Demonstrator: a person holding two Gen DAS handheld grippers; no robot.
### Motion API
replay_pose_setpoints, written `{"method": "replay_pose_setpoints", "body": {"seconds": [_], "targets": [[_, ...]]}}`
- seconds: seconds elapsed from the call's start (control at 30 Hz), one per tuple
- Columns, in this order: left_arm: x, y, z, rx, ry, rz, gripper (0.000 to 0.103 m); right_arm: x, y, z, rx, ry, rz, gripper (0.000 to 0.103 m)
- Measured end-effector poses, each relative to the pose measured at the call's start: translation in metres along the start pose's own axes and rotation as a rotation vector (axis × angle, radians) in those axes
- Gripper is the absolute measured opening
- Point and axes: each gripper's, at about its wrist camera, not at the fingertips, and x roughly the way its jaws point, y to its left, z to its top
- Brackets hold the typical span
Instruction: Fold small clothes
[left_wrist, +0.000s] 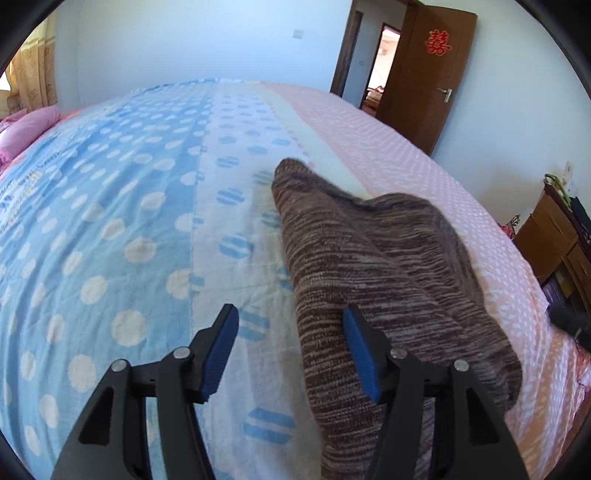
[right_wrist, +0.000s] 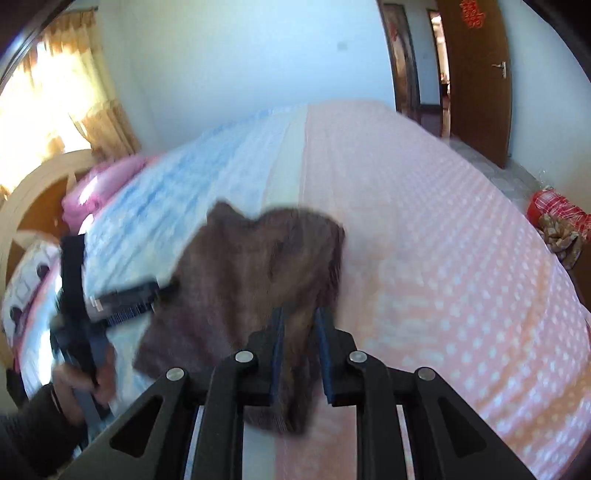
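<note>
Cloth is what decides the next move: the brown knit garment (left_wrist: 373, 273) lies on the bed (left_wrist: 110, 221), its long axis running away from me, with its near end gathered between the pads of my right gripper (right_wrist: 300, 350), which is clamped narrow on it. My left gripper (left_wrist: 291, 349) stands wide and holds nothing, straddling the garment's left edge, so I judge it nearer for that side.

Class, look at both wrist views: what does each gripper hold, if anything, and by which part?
The right gripper grips the brown knit garment at its near edge, cloth bunched between the pads. The left gripper is open and holds nothing.
</note>
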Motion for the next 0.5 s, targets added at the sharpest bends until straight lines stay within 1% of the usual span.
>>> {"method": "replay_pose_setpoints", "body": {"seconds": [0.07,0.1,0.17,0.23,0.27,0.3,0.33,0.37,0.4,0.43,0.47,0.5], "targets": [[0.004,0.000,-0.006,-0.012,0.003,0.023,0.064,0.023,0.007,0.014,0.004,0.007,0.057,0.018],[0.004,0.001,-0.009,-0.024,-0.003,0.034,0.066,0.036,0.011,0.019,-0.005,0.017,0.065,0.018],[0.003,0.002,-0.016,-0.048,-0.018,0.070,0.073,0.068,0.021,0.025,-0.076,0.036,0.016,0.018],[0.001,0.002,-0.023,-0.029,-0.044,0.103,0.074,0.106,0.022,0.024,-0.108,0.093,-0.040,0.018],[-0.001,0.003,-0.025,-0.028,-0.053,0.104,0.074,0.124,0.011,0.021,-0.101,0.123,-0.079,0.019],[-0.002,0.005,-0.026,-0.032,-0.051,0.103,0.075,0.127,0.005,0.025,-0.081,0.086,-0.059,0.019],[-0.003,0.008,-0.027,-0.039,-0.047,0.107,0.079,0.126,-0.007,0.027,-0.044,0.050,-0.109,0.019],[-0.003,0.012,-0.028,-0.050,-0.040,0.102,0.082,0.127,-0.018,0.029,-0.016,0.061,-0.181,0.020],[-0.003,0.015,-0.028,-0.060,-0.032,0.089,0.084,0.126,-0.030,0.031,0.034,0.068,-0.207,0.032],[-0.004,0.019,-0.029,-0.068,-0.024,0.080,0.086,0.123,-0.039,0.033,0.086,0.078,-0.210,0.038],[-0.004,0.021,-0.029,-0.075,-0.022,0.073,0.088,0.117,-0.043,0.035,0.115,0.082,-0.197,0.038],[-0.005,0.024,-0.029,-0.087,-0.022,0.063,0.088,0.110,-0.040,0.038,0.099,0.068,-0.185,0.038]]}}
